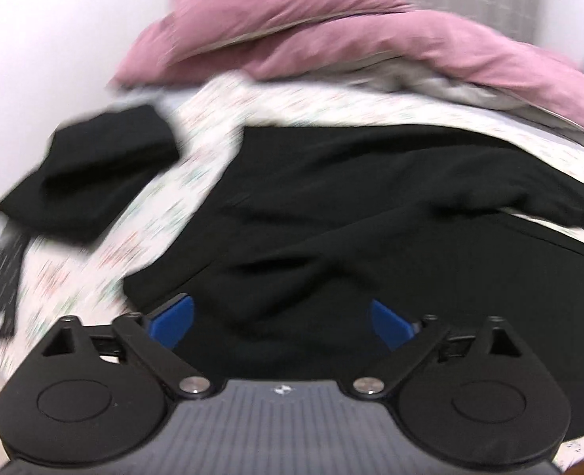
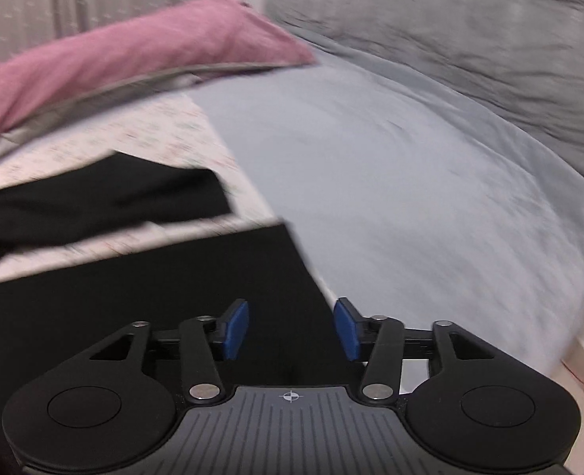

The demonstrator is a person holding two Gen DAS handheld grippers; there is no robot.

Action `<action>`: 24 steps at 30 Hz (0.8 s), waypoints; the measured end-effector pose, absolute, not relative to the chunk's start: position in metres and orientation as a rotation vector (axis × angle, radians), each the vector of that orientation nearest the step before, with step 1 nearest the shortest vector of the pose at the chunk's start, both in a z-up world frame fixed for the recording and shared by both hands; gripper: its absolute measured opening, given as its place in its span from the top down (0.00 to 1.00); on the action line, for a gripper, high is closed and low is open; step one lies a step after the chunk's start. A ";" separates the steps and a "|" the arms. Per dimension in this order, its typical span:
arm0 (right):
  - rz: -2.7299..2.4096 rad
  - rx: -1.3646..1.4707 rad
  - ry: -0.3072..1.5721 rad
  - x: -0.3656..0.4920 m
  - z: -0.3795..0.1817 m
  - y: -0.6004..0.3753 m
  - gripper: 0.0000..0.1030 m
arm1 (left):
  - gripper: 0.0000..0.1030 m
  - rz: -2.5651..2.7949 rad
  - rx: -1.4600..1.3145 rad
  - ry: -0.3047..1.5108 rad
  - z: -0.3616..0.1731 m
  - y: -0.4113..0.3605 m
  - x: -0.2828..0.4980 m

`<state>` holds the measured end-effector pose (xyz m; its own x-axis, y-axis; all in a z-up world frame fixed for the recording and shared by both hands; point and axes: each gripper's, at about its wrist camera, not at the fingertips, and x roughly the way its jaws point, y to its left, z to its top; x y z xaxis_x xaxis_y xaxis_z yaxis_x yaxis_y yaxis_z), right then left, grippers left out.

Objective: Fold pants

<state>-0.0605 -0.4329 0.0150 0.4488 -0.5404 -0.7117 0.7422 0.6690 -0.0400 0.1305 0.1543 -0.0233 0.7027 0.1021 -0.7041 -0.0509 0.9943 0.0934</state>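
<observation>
Pants (image 1: 371,206): black, spread across the patterned sheet (image 1: 165,206); rumpled, with ridges and a slack fold running over the middle. In the right wrist view the two legs (image 2: 141,277) lie apart, a strip of sheet showing between them.
Left gripper (image 1: 282,322): jaws wide apart, blue pads (image 1: 173,320) on either side of a raised hump of the black cloth; nothing clamped.
Right gripper (image 2: 290,328): jaws apart, empty, over the near leg's outer corner where the cloth meets the grey-blue cover (image 2: 410,198).
Second black garment (image 1: 94,174): already folded, lying near the left side of the pants, apart from them.
Bedding: pink pillows (image 1: 311,35) and a grey duvet (image 2: 470,39) beyond the working area.
Image quality: both views smeared by motion; fine edges of the cloth cannot be told.
Stage, as judged: pants laid out, no fold begun on this pair.
Risk, single layer: black on black hides the layers; a pinch on the hump may take only the top ply, so the fold drags unevenly.
Risk, wrong cloth: a low pinch at the leg corner may catch the cover along with the hem.
Risk, skew: legs not aligned; folding now would set a crooked crease.
Risk, wrinkles: the ridges, if not smoothed, get pressed into the fold.
Risk, neighbour: a wide sweep to the left could disturb the folded garment.
</observation>
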 end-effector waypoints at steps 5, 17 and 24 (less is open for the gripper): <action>-0.667 0.299 0.729 0.001 0.021 -0.434 0.51 | 0.00 -0.084 0.121 0.738 -0.034 0.081 0.163; -0.442 0.230 0.740 0.134 -0.009 -0.456 0.51 | 0.00 -0.264 0.131 0.682 -0.093 -0.030 0.241; -0.419 0.061 0.837 0.207 -0.054 -0.453 0.69 | 0.00 -0.345 0.132 0.690 -0.124 -0.027 0.240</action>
<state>0.2072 -0.4534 -0.0541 0.5932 -0.3364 -0.7314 0.3835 0.9169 -0.1106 0.2405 -0.0272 -0.1239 0.7175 -0.2678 -0.6430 0.3544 0.9351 0.0060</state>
